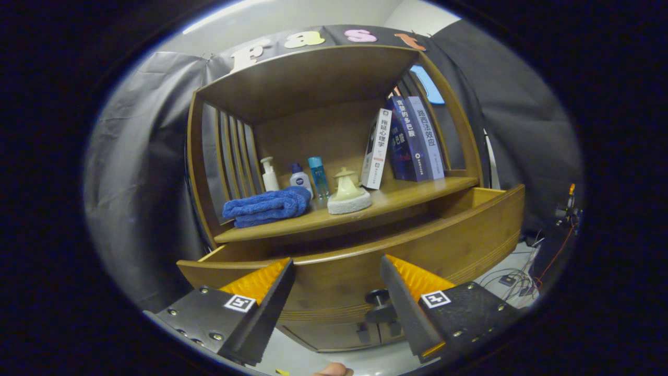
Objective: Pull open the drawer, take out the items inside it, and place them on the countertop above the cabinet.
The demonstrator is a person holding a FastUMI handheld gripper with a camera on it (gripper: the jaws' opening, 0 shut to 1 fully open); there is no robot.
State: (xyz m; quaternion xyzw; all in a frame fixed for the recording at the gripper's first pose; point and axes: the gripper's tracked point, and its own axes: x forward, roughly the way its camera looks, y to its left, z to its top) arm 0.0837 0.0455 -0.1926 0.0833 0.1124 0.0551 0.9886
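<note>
Looking along your gripper (336, 292), you have both fingers spread wide apart with nothing pinched between them. They point at the front panel of the drawer (428, 245), which stands pulled out from the wooden cabinet (313, 83). The drawer knob (377, 297) sits just ahead of the right finger (399, 305), close by its inner face, and you cannot tell whether the two touch. The left finger (266, 308) stays well apart from the knob. The gripper is held low, level with the drawer front and tilted slightly upward, so the drawer's top edge curves across above the fingertips and its inside is hidden from you. A fingertip (334, 369) of your hand peeks in below, between the two fingers.

On the countertop (407, 196) above the drawer, a folded blue towel (266, 206) lies toward the left edge. Just to its right stands a pale sponge brush (348, 196) with a knobbed handle. Behind these, near the back left corner, three small bottles stand in a row: a white pump bottle (269, 175), a short blue-capped bottle (300, 177) and a slim clear blue bottle (318, 176). Toward the right edge, three books (412, 138) lean upright against the slatted side of the cabinet. Cables (514, 277) trail over the floor to the right of the cabinet.
</note>
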